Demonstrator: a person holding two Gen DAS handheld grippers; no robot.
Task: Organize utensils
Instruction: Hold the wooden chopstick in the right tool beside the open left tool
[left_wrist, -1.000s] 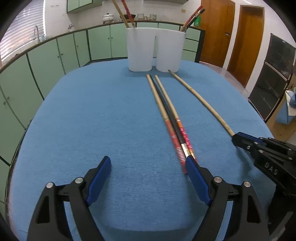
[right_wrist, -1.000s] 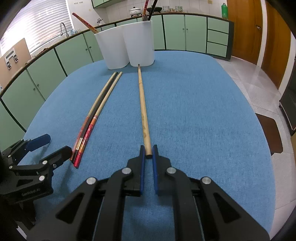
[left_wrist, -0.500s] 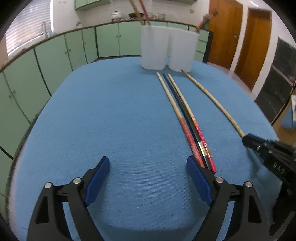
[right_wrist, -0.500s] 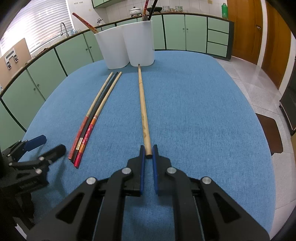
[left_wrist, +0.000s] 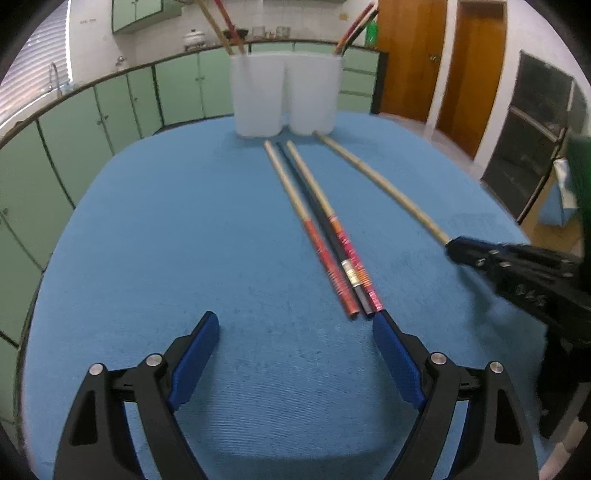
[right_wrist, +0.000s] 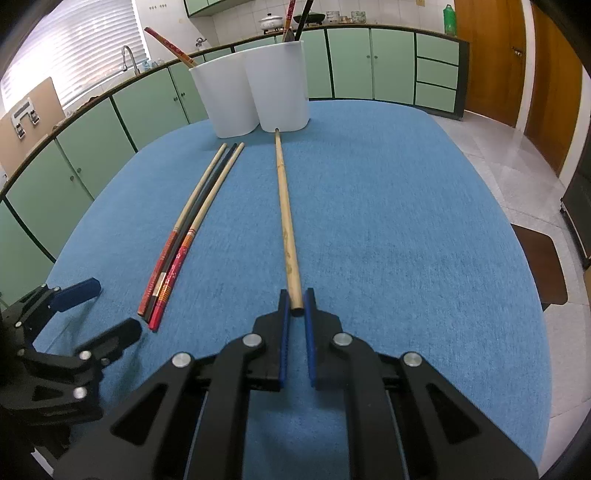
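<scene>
1. Blue cloth covers the table (right_wrist: 424, 221), and the white holder (right_wrist: 251, 96) at its far end is taken as the landmark; a few chopsticks are already stood inside it.
2. Four chopsticks are left lying in front of the holder: a bundle of three (left_wrist: 325, 236) side by side, and a plain bamboo chopstick (right_wrist: 286, 221) whose far tip almost touches the holder's base.
3. The bamboo chopstick's near end is pinched by the right gripper (right_wrist: 296, 306), though it is not yet lifted.
4. The left gripper (left_wrist: 295, 328) is held spread and empty, just short of the bundle's near ends.
5. Compared with a second ago, the left gripper has been drawn slightly back from the bundle; the right grip is unchanged.
</scene>
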